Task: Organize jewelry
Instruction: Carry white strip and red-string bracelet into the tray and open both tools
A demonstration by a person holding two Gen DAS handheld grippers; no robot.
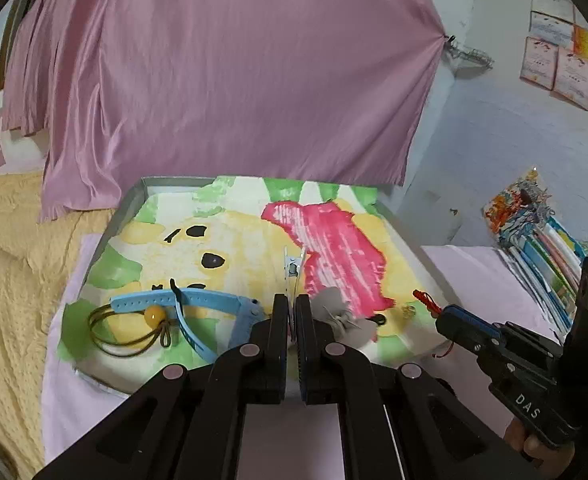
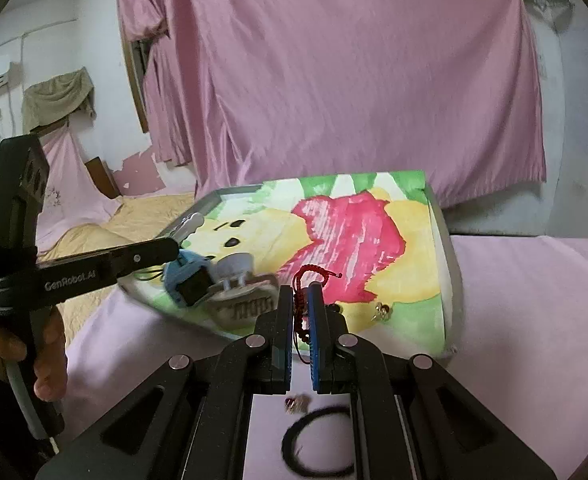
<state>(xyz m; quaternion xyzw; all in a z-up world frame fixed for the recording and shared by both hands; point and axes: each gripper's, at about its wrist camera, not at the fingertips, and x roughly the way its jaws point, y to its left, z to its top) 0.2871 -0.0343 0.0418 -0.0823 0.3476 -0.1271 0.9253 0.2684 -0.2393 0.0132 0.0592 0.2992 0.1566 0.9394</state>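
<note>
A pink curtain (image 1: pixel 230 80) fills the background in both views. Only the left wrist view shows certificates (image 1: pixel 566 68) on the wall and a stack of books (image 1: pixel 542 248) at right. Only the right wrist view shows a draped olive cloth (image 2: pixel 58 96) at far left.

A grey-rimmed tray (image 1: pixel 132 200), lined with a painted yellow, green and red cloth (image 1: pixel 334 240), sits on a pale pink sheet (image 2: pixel 534 300).

The left gripper (image 1: pixel 292 304) is clamped on a silver hair clip (image 1: pixel 293 268) that projects forward over the cloth. The right wrist view shows this gripper (image 2: pixel 194 280) from the side, partly blurred, with a hand (image 2: pixel 18 352) on its handle.

The right gripper (image 2: pixel 302 300) is closed on a red braided cord bracelet (image 2: pixel 300 284), which hangs between the pads. The left wrist view shows the same gripper (image 1: pixel 440 314) over the tray's right edge, the red cord (image 1: pixel 426 300) protruding from its tip.

On the cloth, seen clearly only from the left wrist: a blue watch strap (image 1: pixel 182 300), an olive cord with a yellow bead (image 1: pixel 154 314), and a grey fabric flower (image 1: pixel 342 316) just right of the left gripper's fingers. A small gold earring (image 2: pixel 382 310) lies near the tray's near edge.

Only the right wrist view shows a black hair tie (image 2: pixel 318 444) and a small stud piece (image 2: pixel 296 402) on the sheet outside the tray, beneath the right gripper.
</note>
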